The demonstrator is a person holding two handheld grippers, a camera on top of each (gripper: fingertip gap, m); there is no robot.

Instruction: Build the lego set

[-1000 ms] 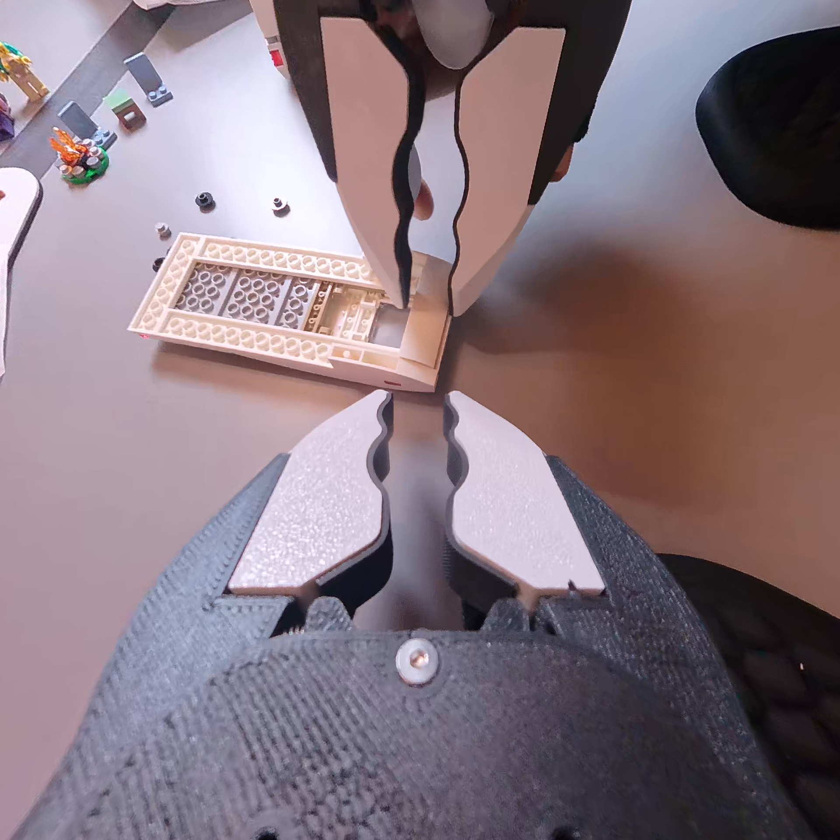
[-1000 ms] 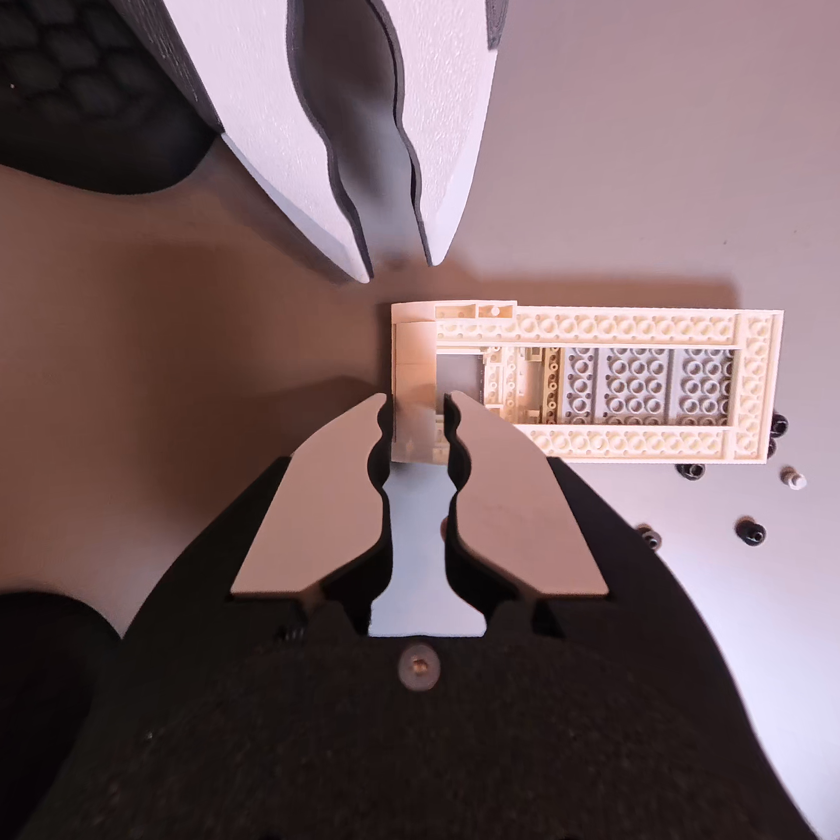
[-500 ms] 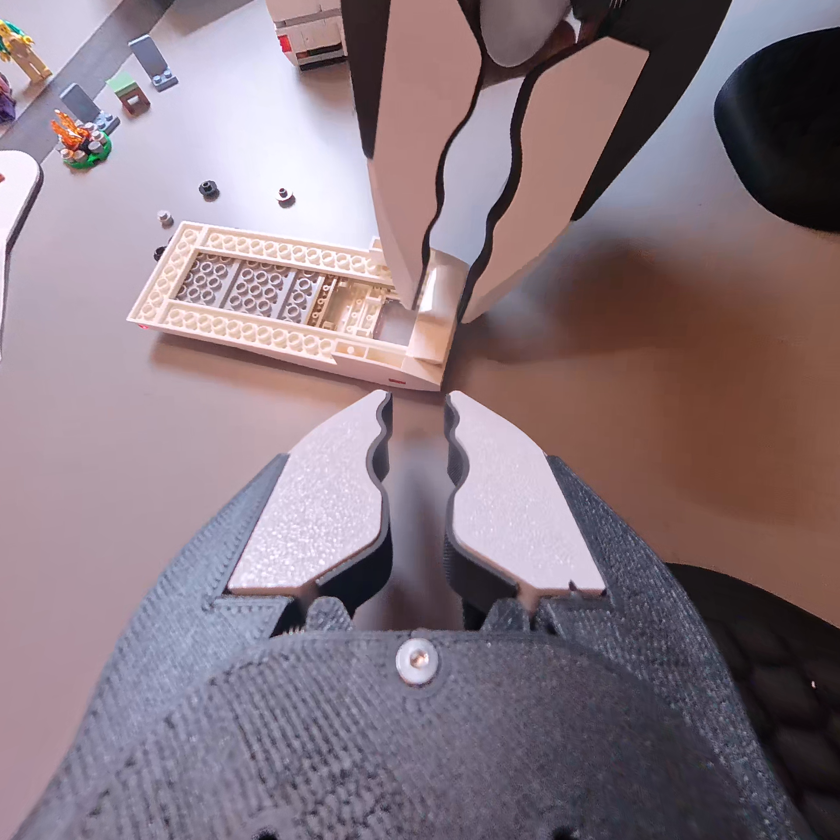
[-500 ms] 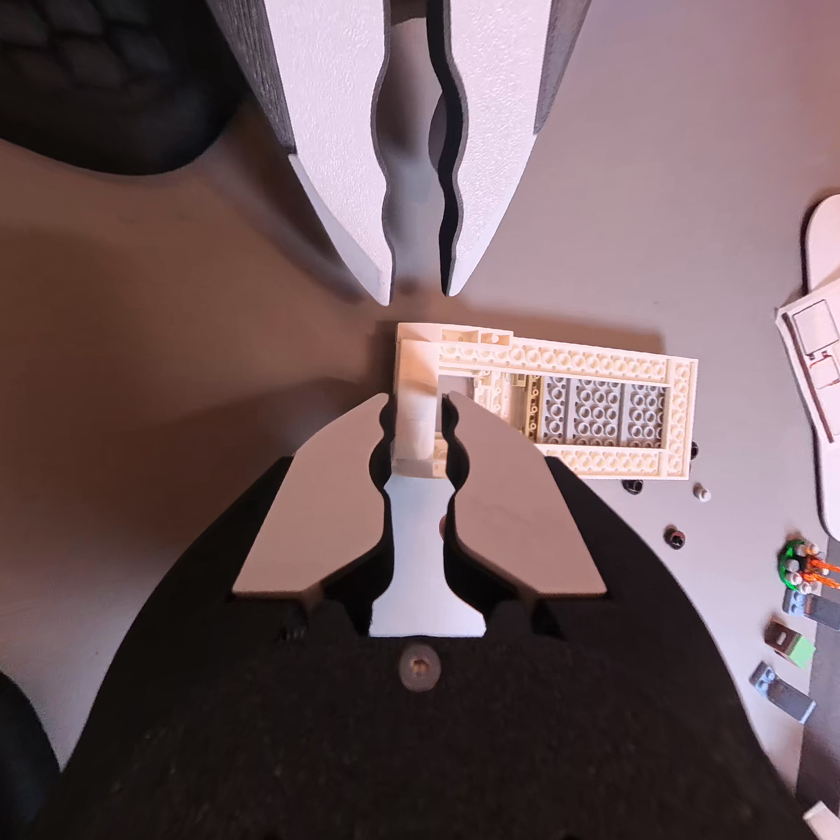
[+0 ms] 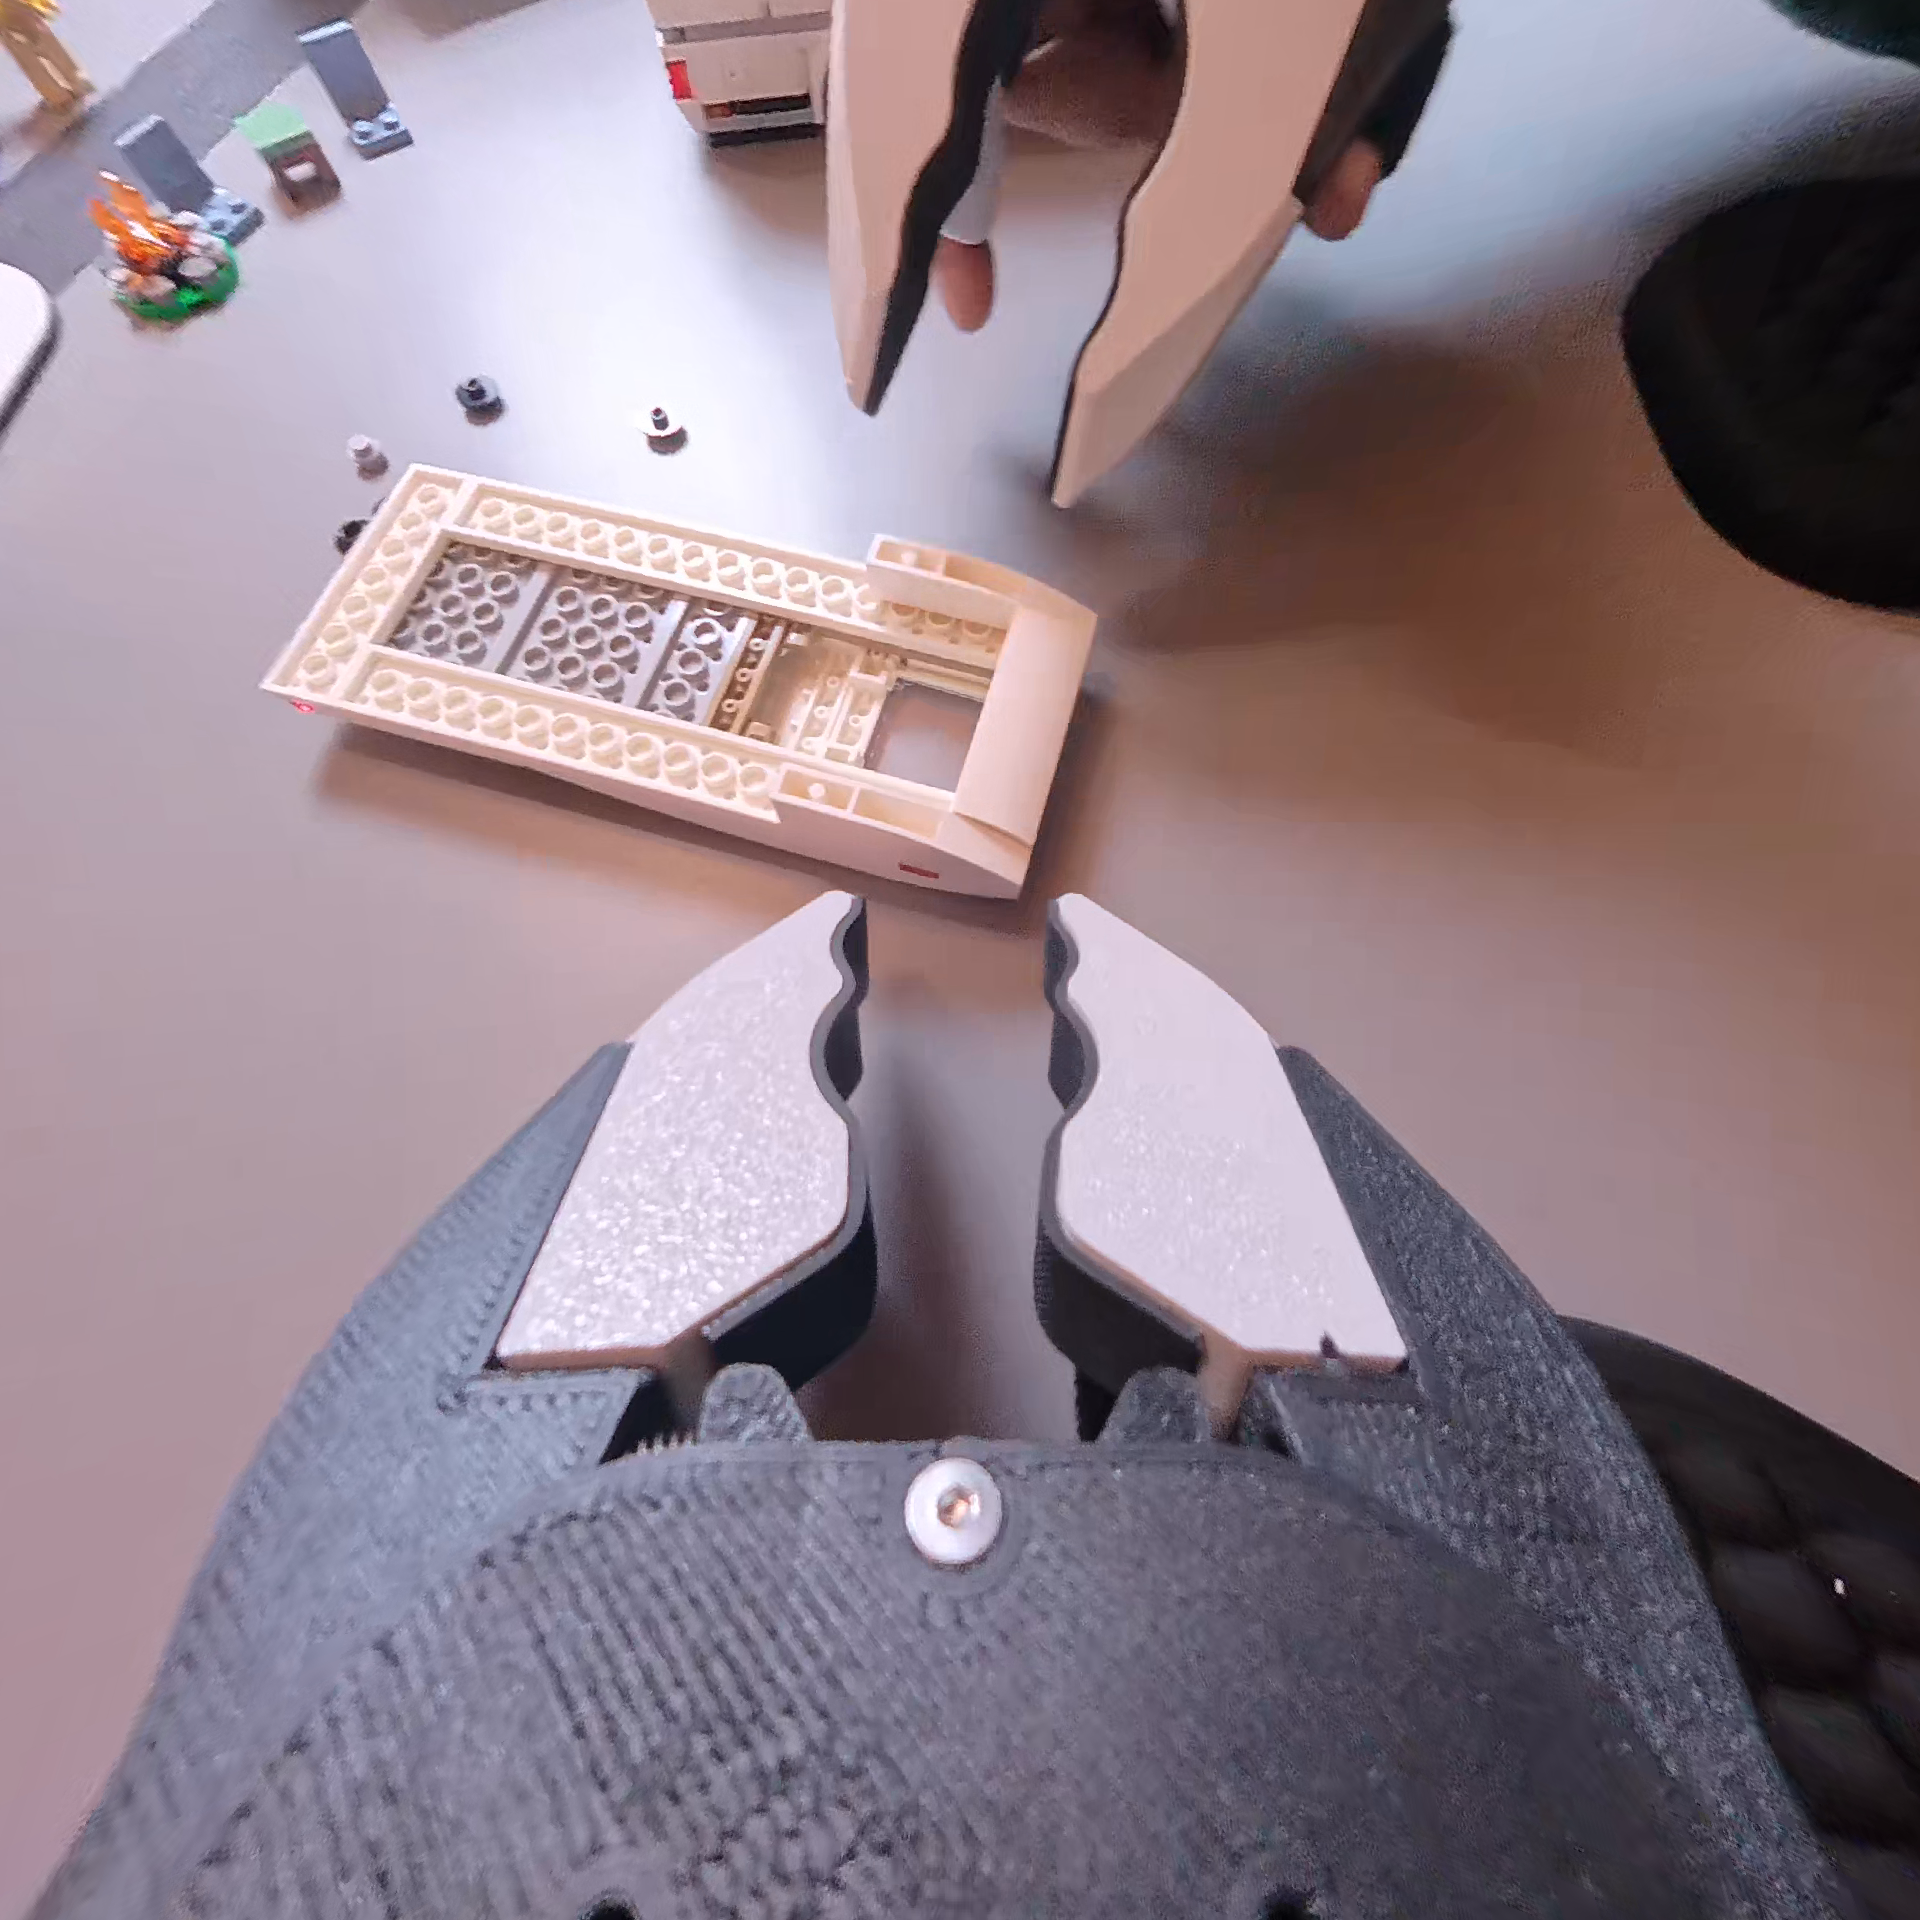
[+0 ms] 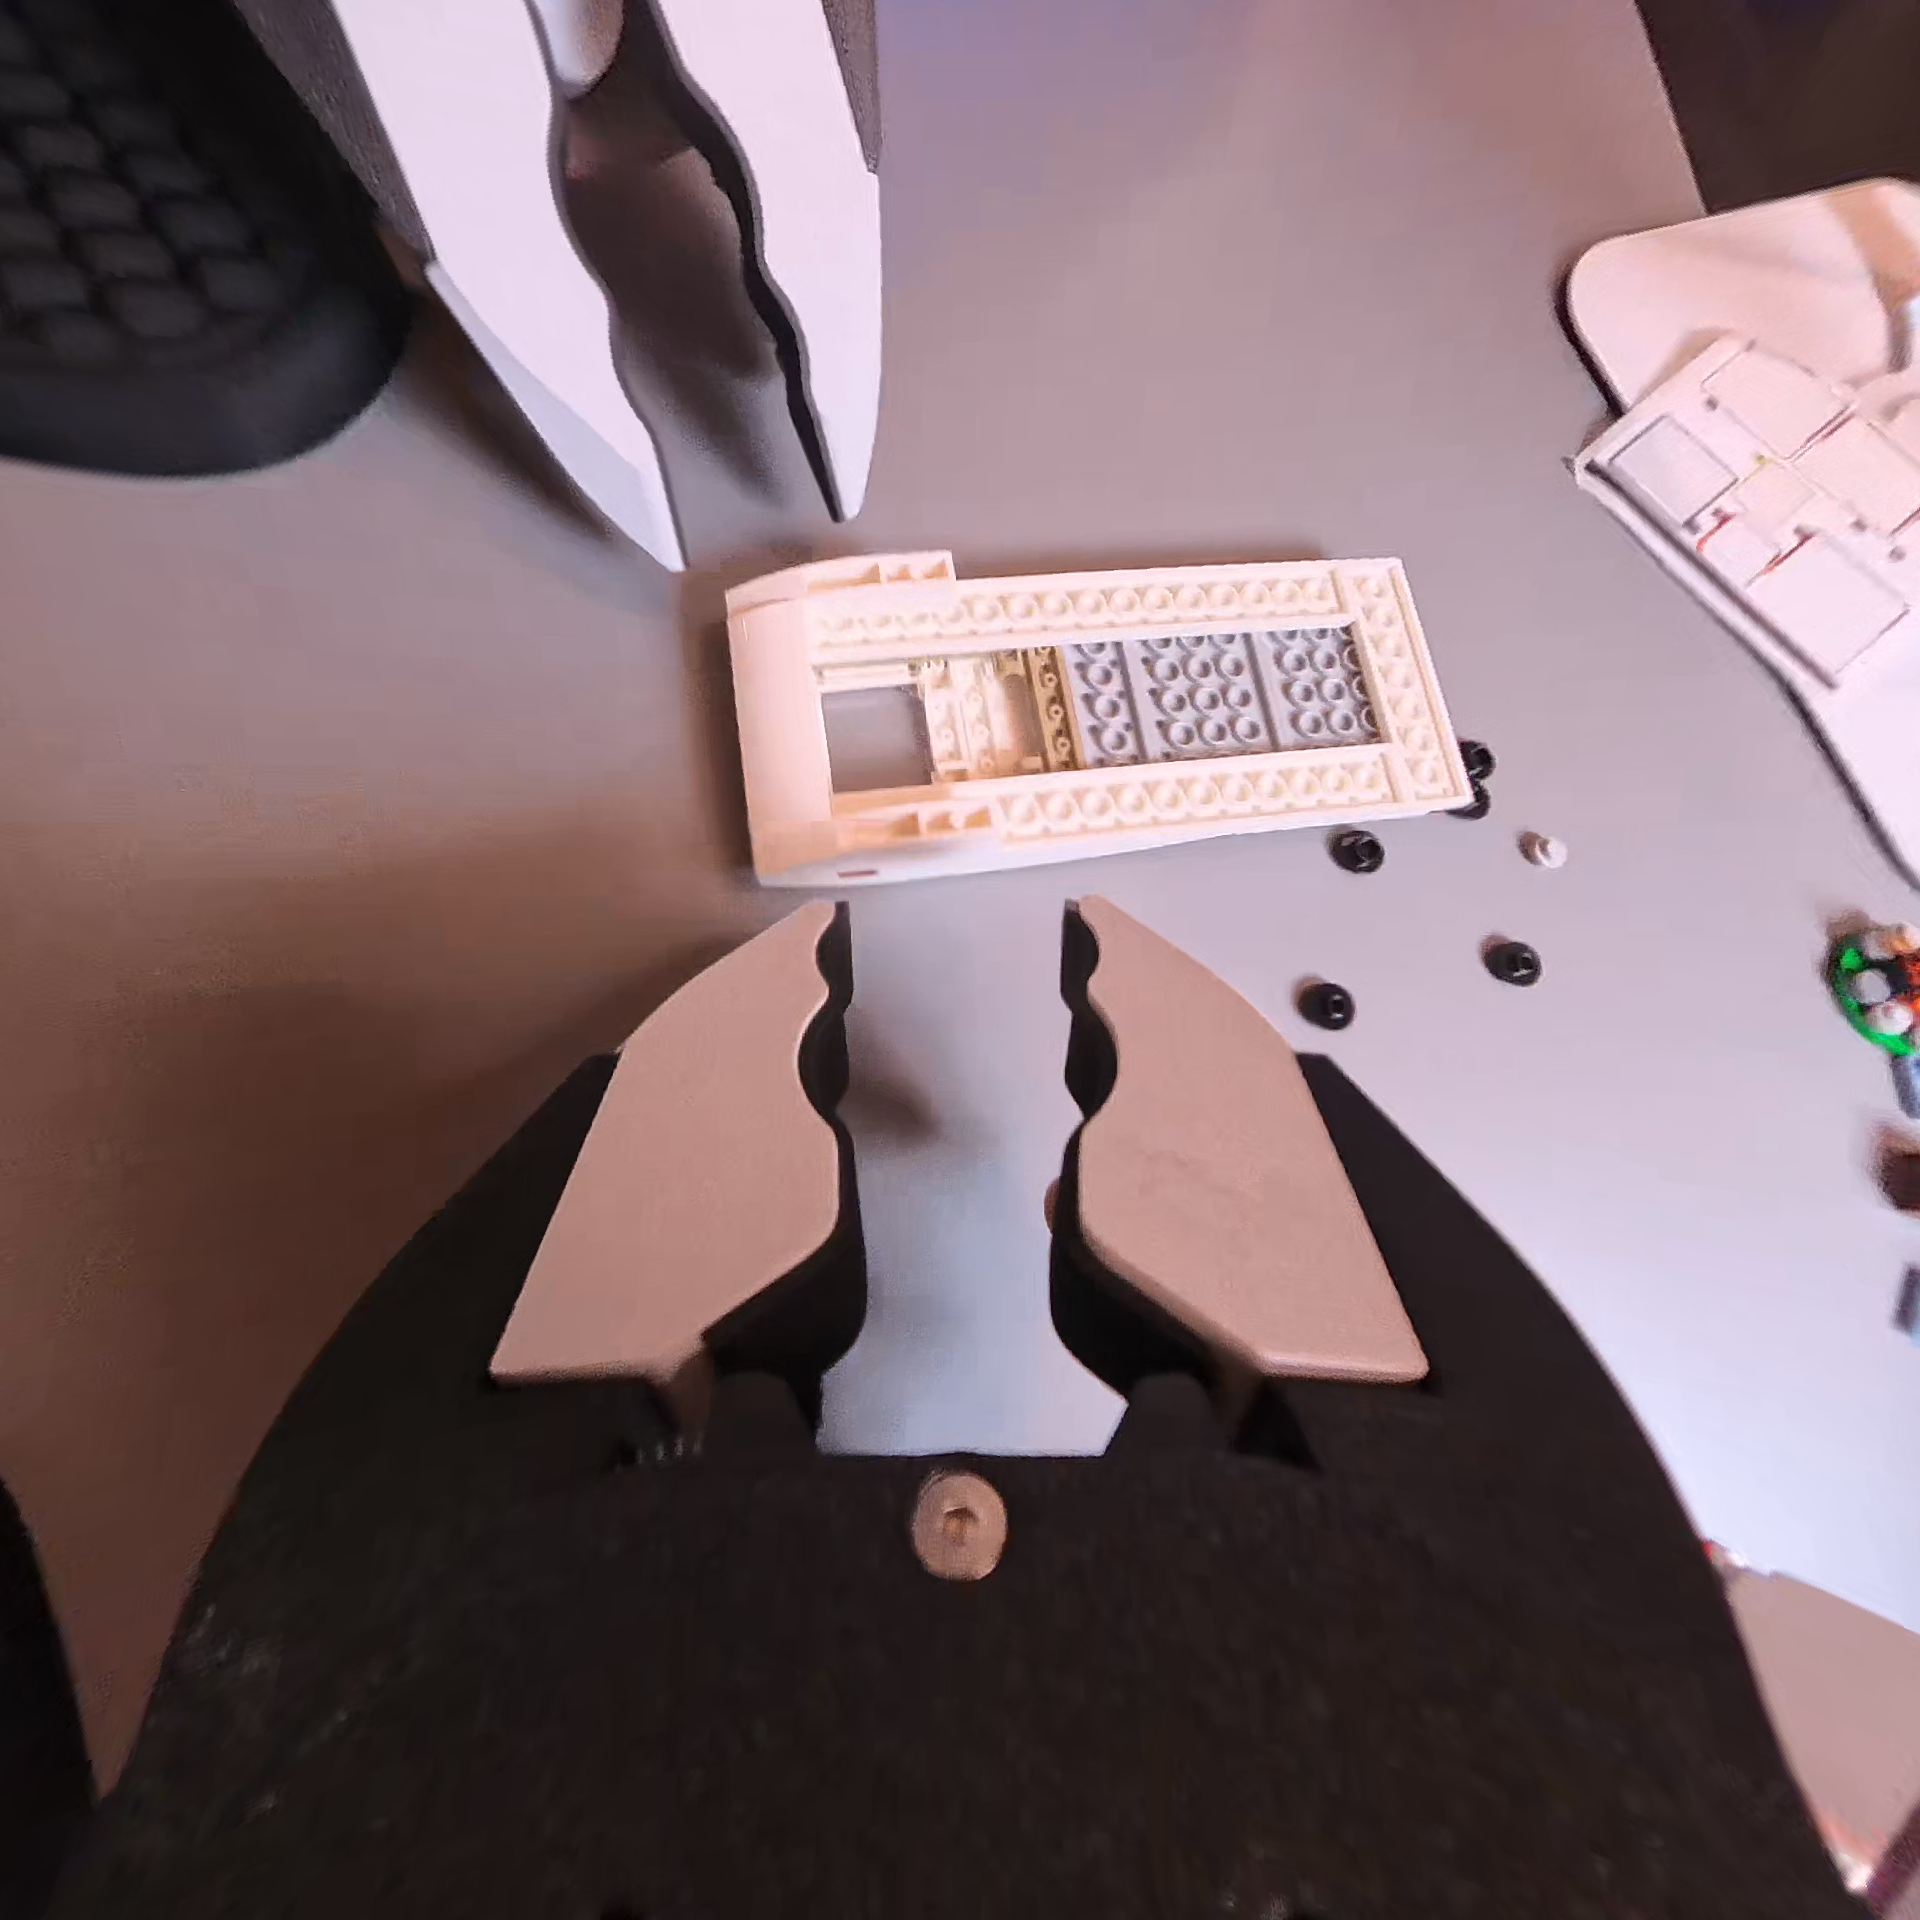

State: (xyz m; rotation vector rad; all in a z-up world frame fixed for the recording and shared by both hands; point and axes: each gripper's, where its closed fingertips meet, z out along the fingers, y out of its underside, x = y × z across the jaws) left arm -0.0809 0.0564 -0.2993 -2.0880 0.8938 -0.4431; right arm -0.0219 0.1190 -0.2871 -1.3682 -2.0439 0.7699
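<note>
Cream-white plastic makes up the long studded brick assembly (image 5: 665,665) that lies flat on the smooth brown-grey table (image 5: 1455,935) just beyond the left gripper (image 5: 954,914); its frame is rimmed with rows of round studs, grey studded plates fill the middle, and a smooth sloped end piece closes the end nearest the fingertips. The left gripper's pale, pebbled fingers (image 5: 717,1122) with wavy dark inner edges stand spread with only bare table between them, clear of the assembly's near corner, and they sprout from a coarse dark printed body. Opposite, across the assembly, the right gripper (image 5: 961,457) points down from above with its smooth white fingers parted and bare, a person's fingertip (image 5: 966,281) showing between them. Farther off to the left of the jaws lie small dark round pieces (image 5: 478,393), a green-based piece with orange flames (image 5: 171,265) and grey upright pieces (image 5: 348,78); a black mesh cushion (image 5: 1787,416) sits to the right. From the right wrist view, the right gripper (image 6: 956,920) has matt beige fingers (image 6: 727,1143) on a black body, jaws wide apart over bare table, just short of the brick assembly (image 6: 1081,717), whose sloped end lies ahead and slightly left. The left gripper (image 6: 758,520) hangs tilted beyond that end, fingers parted and holding nothing. Black round pieces (image 6: 1325,1003) scatter to the right of the jaws, with a white panelled build (image 6: 1766,520) farther right.
</note>
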